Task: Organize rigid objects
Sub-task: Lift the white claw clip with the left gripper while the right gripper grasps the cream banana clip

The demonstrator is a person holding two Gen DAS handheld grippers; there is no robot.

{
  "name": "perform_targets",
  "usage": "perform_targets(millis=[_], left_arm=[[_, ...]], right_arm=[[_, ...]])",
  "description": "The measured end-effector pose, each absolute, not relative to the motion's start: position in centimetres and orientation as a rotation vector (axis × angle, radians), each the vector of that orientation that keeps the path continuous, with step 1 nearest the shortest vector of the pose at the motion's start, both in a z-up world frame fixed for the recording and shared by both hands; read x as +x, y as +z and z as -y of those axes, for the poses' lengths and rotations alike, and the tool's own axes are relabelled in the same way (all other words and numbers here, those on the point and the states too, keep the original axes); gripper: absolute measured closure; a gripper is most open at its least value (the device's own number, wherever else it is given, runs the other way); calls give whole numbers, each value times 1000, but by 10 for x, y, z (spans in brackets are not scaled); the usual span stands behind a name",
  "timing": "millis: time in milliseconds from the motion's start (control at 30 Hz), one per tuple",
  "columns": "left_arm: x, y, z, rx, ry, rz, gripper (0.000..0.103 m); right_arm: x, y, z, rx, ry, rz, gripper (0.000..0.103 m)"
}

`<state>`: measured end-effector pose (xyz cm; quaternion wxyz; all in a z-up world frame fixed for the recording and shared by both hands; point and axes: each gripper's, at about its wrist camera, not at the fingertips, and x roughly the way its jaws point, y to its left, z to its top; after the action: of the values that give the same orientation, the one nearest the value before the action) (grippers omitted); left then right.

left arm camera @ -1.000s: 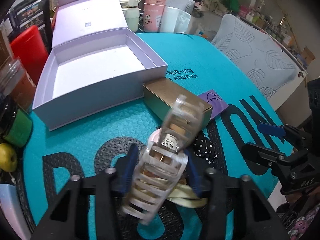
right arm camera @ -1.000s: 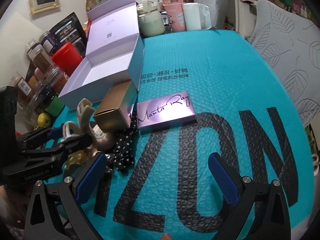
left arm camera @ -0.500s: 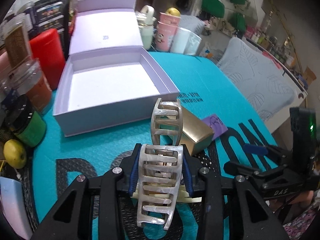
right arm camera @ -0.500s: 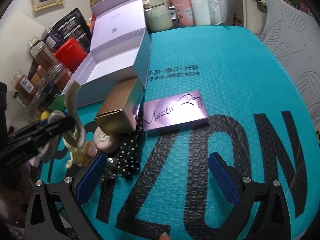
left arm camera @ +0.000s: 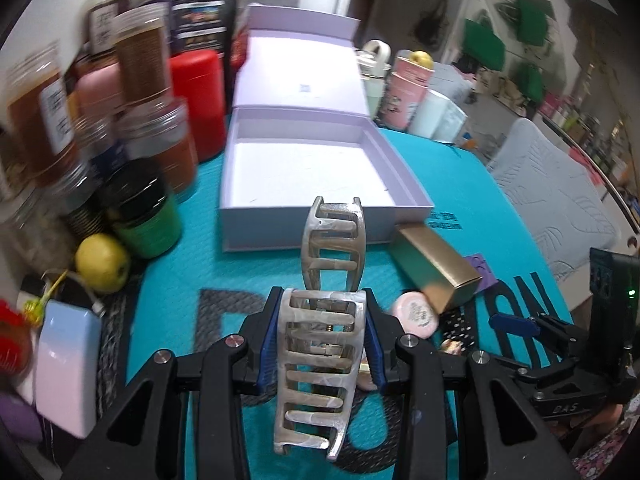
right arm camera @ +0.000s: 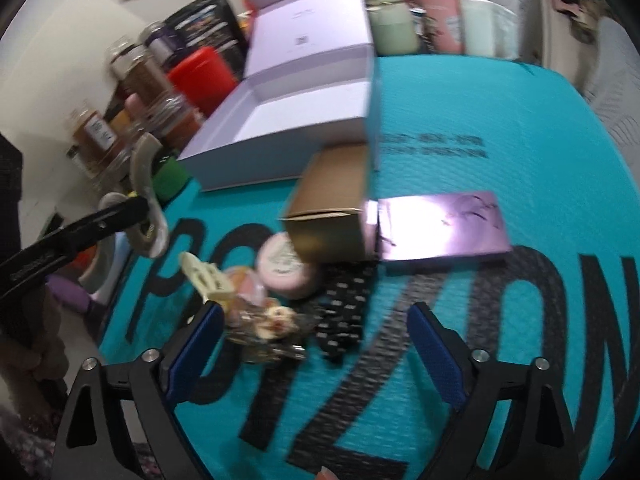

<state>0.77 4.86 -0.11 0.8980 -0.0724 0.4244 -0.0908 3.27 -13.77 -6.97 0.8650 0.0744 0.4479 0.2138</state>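
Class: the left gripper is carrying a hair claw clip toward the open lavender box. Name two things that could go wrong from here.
1. The hair claw clip is pinched only at its middle, its long ends overhanging, so it may pivot or slip out.
2. Its leading end sits close to the lavender box front wall and might catch it if carried low.

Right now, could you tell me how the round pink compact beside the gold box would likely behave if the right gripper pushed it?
The pink compact lies flat and low, so it would probably slide rather than tip. Its smooth lid looks slippery. It touches the gold box, which might get nudged too.
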Motion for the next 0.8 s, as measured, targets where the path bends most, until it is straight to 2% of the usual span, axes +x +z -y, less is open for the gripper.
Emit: perform_targets(millis=[200, 367, 500, 567, 700, 800], left_arm=[[-2, -10, -69, -186, -139, -898, 67], [-11, -21, -85, -203, -107, -919, 67], [-19, -29, -96, -238, -105, -935, 67], [-21, -32, -100, -251, -106, -939, 67], [-25, -37, -104, -268, -111, -946, 67], [-26, -41, -105, -275, -115, -952, 67]], right_arm=[[32, -61, 104, 96, 550, -909, 10], [30, -66, 67, 7, 643, -922, 18], [26, -70, 44, -45, 689, -929, 32], [26, -72, 36, -68, 697, -927, 33], [26, -81, 23, -137, 688, -931, 44], [26, -90, 12, -218, 643, -942, 57]])
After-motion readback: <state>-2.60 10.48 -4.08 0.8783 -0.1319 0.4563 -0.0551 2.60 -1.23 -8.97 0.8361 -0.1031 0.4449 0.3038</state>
